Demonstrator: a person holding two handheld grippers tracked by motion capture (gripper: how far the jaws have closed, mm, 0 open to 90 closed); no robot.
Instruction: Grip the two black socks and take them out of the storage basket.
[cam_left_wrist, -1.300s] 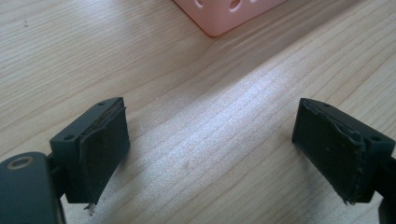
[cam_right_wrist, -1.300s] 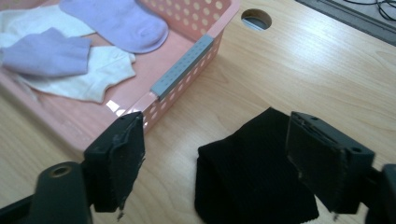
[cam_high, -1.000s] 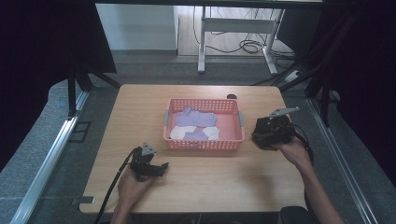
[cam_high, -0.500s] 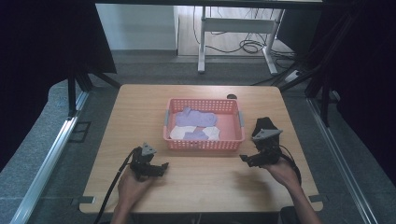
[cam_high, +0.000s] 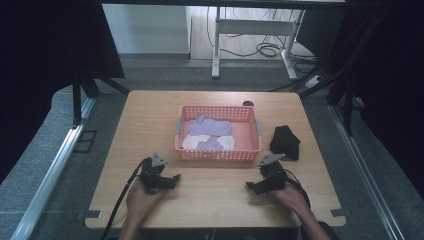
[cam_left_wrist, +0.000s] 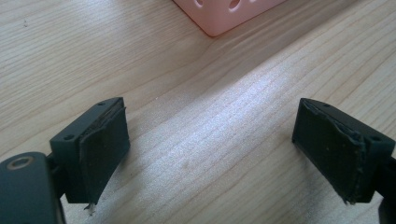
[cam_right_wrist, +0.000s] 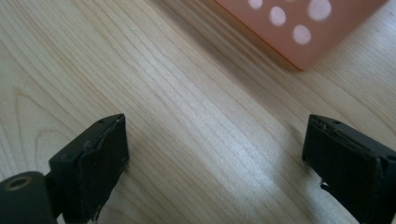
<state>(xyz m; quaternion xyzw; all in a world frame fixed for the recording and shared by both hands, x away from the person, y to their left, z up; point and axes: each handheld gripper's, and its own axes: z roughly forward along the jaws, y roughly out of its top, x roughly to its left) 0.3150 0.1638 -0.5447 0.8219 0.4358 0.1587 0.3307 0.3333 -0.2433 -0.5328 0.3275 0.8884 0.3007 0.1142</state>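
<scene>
Resting both claws wide apart and empty on the table (cam_high: 115, 150), my left gripper (cam_high: 170, 181) and right gripper (cam_high: 252, 187) faced the basket (cam_high: 218, 155) at twelve o'clock, so I judged reaching the black cloth (cam_high: 285, 141) at two o'clock needed a low, square approach.

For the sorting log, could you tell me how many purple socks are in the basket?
2: a larger purple sock toward the pink basket's far side, a smaller one near its front; others may lie hidden.
</scene>
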